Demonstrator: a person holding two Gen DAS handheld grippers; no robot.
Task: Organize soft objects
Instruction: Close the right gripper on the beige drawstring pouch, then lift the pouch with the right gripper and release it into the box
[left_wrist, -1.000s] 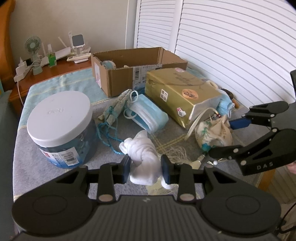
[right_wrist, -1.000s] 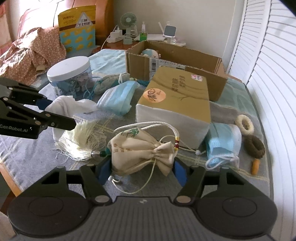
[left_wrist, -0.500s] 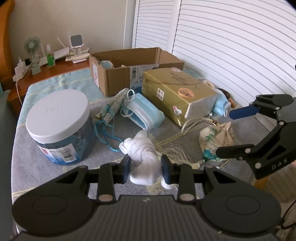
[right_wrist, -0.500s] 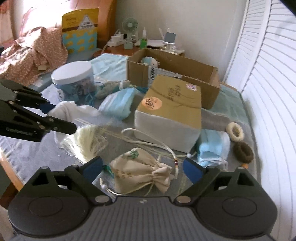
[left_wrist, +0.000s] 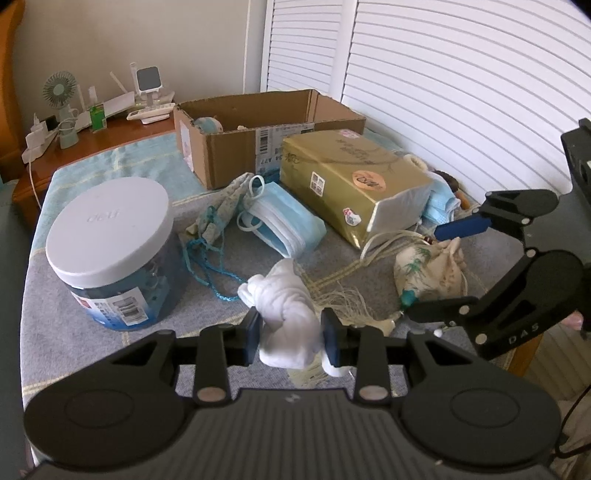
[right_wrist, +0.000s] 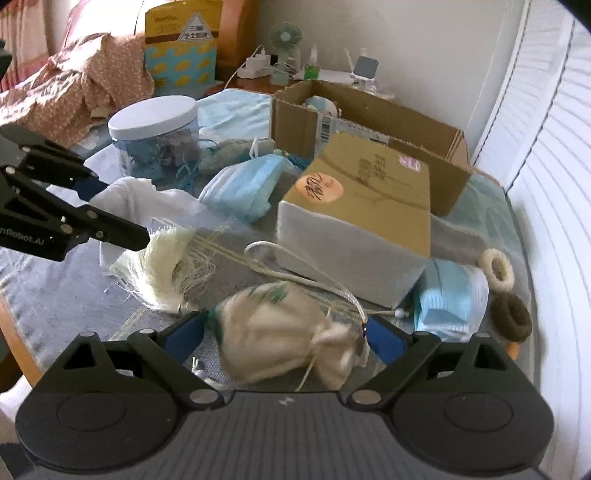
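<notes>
On the table, left wrist view: the left gripper (left_wrist: 290, 332) has its two fingers pressed against a crumpled white cloth (left_wrist: 286, 306), which bulges up between them.
Why held so: I judge the cloth is clamped for carrying to the cardboard box (left_wrist: 266, 136), open at the far side and likely the place for soft things.
Cloth and fingers: the cloth touches both pads; its lower end hangs below them, close over the grey table cover (left_wrist: 110, 354).
Nearby: a jar with a white lid (left_wrist: 110, 243) stands to the left; blue face masks (left_wrist: 284, 225) and a gold tissue pack (left_wrist: 354, 188) lie beyond.
Right gripper in this view: the right gripper (left_wrist: 439, 269) hangs at the right, fingers spread, above a cream drawstring pouch (left_wrist: 430, 269).

Over the pouch, right wrist view: the right gripper's fingers stand wide apart, one on each side of the pouch (right_wrist: 284, 339).
Pouch and fingers: it lies between the blue pads, blurred; whether either pad touches it, I cannot tell.
Why placed so: the fingers bracket the pouch, seemingly ready to close on it.
Nearby: a pale tassel (right_wrist: 166, 269) lies left of the pouch, and two fuzzy hair ties (right_wrist: 504, 291) sit at the right.
</notes>
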